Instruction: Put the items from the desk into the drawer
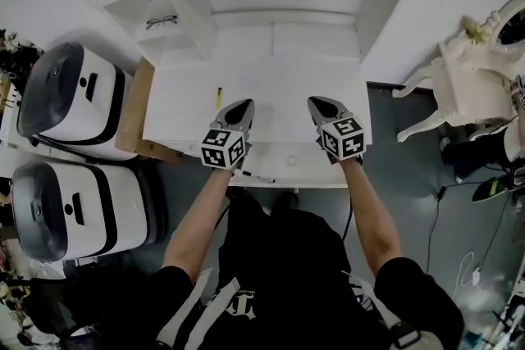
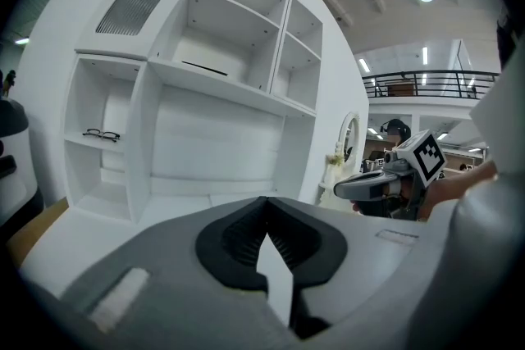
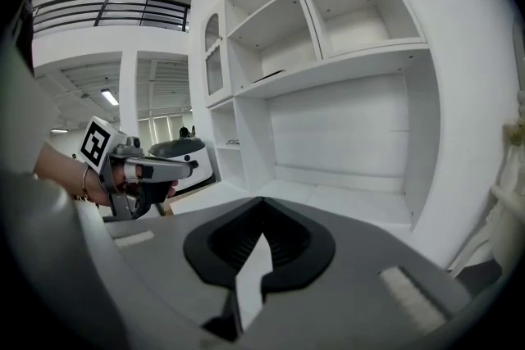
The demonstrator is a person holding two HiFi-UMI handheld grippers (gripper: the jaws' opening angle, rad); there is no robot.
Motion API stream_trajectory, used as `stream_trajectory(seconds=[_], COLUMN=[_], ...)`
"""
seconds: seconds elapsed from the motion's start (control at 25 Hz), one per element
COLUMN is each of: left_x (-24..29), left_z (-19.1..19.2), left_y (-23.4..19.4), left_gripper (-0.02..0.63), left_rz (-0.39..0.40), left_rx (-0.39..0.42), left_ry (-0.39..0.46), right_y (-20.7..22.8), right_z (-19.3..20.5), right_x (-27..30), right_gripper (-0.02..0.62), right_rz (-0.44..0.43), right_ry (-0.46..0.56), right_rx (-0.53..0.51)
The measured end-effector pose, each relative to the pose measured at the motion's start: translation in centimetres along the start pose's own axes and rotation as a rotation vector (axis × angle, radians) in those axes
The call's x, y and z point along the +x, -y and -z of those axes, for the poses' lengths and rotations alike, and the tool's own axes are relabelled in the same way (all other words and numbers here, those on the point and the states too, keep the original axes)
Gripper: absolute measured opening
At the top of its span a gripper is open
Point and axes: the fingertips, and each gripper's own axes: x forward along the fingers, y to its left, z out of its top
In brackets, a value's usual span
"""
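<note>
Both claws hover side by side above the front part of the white bench (image 1: 180, 102), held in the person's hands with their marker cubes facing up. The left claw (image 1: 245, 105) is clenched: in the left gripper view its tips (image 2: 264, 202) meet with nothing between them. The right claw (image 1: 314, 102) is clenched as well, its tips (image 3: 262, 202) together and empty in the right gripper view. Each claw shows in the other's view, the right claw (image 2: 343, 189) off to the right side and the left claw (image 3: 190, 166) off to the left side, well apart from each other. A yellow pencil (image 1: 219, 97) lies on the bench just beside the left claw's tip, on its outer side and slightly ahead of it. Below the two claws runs the drawer front (image 1: 312, 168) with a round knob (image 1: 291, 161), which sits between them and nearer the right claw. A dark pen (image 1: 256, 176) shows at the lower edge of that front, just under the left claw's cube; whether it rests on anything cannot be told. Ahead of both claws rise white shelves (image 2: 213, 70), with a pair of glasses (image 1: 162, 21) in a compartment off to the left claw's side. Two white machines (image 1: 74, 102) stand on the floor further out on that side.
</note>
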Motion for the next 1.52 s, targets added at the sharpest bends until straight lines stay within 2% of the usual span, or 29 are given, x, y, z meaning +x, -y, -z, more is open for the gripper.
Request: stream_trajectory(seconds=[0.52,1.0,1.52], left_x=[0.4,0.8,0.1], left_z=[-3.2,-3.4,-3.2], left_y=[1.3,2.2,-0.3], left_gripper=[0.000,0.000,0.000], left_rz=[0.039,0.095,0.076], left_rx=[0.041,0.049,0.038], left_ry=[0.038,0.055,0.067], right_y=[2.5,2.7,1.7], right_z=[-3.2,-2.9,-2.5], right_x=[-3.2,-3.6,-2.0], right_gripper=[0.005,0.005,0.005], right_rz=[0.099,0.119,0.115], right_ry=[0.097,0.097,0.073], right_rx=[0.018,0.029,0.027])
